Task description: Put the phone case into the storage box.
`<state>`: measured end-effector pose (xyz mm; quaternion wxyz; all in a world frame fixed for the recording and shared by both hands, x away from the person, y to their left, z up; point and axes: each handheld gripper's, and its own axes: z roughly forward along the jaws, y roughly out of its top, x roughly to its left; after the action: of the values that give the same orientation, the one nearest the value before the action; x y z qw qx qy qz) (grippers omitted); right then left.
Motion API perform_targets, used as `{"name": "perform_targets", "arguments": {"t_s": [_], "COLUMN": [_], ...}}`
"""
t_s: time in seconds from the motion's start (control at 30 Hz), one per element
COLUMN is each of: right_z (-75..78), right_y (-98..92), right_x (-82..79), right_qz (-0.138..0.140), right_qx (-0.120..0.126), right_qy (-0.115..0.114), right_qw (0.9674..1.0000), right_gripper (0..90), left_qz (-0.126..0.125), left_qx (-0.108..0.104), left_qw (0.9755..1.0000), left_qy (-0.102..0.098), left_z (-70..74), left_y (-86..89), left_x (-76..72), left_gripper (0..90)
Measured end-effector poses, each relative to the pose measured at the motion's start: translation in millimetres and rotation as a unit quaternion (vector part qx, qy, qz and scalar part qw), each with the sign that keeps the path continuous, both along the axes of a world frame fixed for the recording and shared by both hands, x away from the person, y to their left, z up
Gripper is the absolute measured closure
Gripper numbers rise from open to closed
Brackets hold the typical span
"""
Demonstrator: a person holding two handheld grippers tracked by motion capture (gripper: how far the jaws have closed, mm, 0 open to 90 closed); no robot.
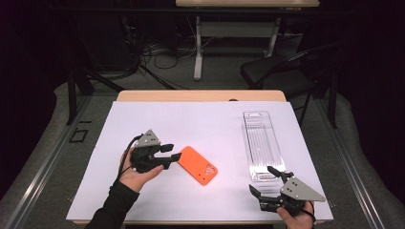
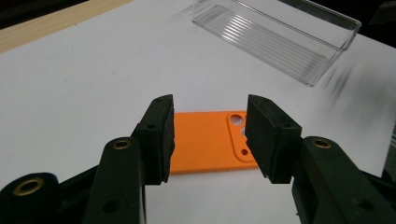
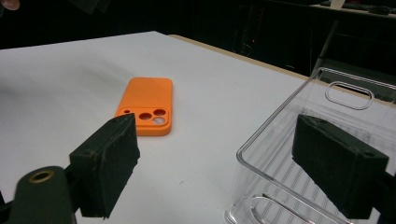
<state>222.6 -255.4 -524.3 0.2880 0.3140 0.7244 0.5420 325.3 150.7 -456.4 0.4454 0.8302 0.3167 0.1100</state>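
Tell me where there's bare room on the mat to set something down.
Free: the far half of the mat beyond the case, and the strip between case and tray. Crowded: the left claw at the case, the right claw at the tray's near end.

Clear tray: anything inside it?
The clear tray looks empty: its ribbed floor shows through in the left gripper view, nothing resting on it. In the right gripper view, a right gripper finger covers part of the near end.

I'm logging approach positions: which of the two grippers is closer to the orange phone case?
The left gripper: its open jaws sit right at the flat orange plastic phone case. The right gripper, also open, is by the clear plastic tray.
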Motion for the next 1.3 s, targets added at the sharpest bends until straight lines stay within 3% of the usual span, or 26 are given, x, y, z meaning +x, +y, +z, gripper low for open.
{"name": "perform_targets", "arguments": {"t_s": [0.1, 0.2, 0.27, 0.33, 0.53, 0.7, 0.93, 1.17, 1.3], "right_z": [-0.1, -0.3, -0.5, -0.7, -1.1, -1.3, -2.1, -2.2, -2.4], "right_y": [0.0, 0.1, 0.2, 0.2, 0.2, 0.2, -0.4, -0.9, -0.8], "right_x": [-0.2, -0.1, 0.1, 0.1, 0.0, 0.0, 0.7, 0.5, 0.6], "right_qz": [-0.001, 0.0, 0.0, 0.0, 0.001, 0.002, 0.001, 0.002, 0.002], "right_qx": [-0.002, -0.001, 0.0, -0.001, -0.002, -0.002, -0.001, -0.001, -0.002], "right_qy": [0.0, -0.001, 0.0, 0.0, 0.003, 0.004, 0.005, 0.006, 0.006], "right_qw": [1.0, 1.0, 1.0, 1.0, 1.0, 1.0, 1.0, 1.0, 1.0], "right_gripper": [14.1, 14.1, 14.1, 14.1, 14.1, 14.1, 14.1, 14.1, 14.1], "left_qz": [0.0, 0.005, 0.006, 0.009, 0.016, 0.01, 0.0, -0.004, -0.005], "left_qx": [0.008, 0.011, 0.013, 0.01, 0.002, -0.003, -0.002, 0.013, 0.023], "left_qw": [1.0, 0.9999, 0.9999, 0.9998, 0.9997, 0.9995, 0.9984, 0.9971, 0.9964], "left_qy": [-0.005, 0.009, 0.006, 0.016, 0.018, 0.031, 0.057, 0.074, 0.081], "left_z": [1.4, 3.5, 3.9, 3.9, 1.6, -2.2, -13.8, -28.8, -35.6], "left_y": [-5.0, -10.8, -13.9, -16.3, -24.9, -37.2, -59.7, -80.5, -88.3], "left_x": [3.1, 7.8, 9.0, 10.6, 17.3, 25.5, 36.2, 43.2, 45.8], "left_gripper": [52.6, 52.6, 52.7, 52.6, 52.6, 52.9, 62.4, 72.6, 83.2]}}
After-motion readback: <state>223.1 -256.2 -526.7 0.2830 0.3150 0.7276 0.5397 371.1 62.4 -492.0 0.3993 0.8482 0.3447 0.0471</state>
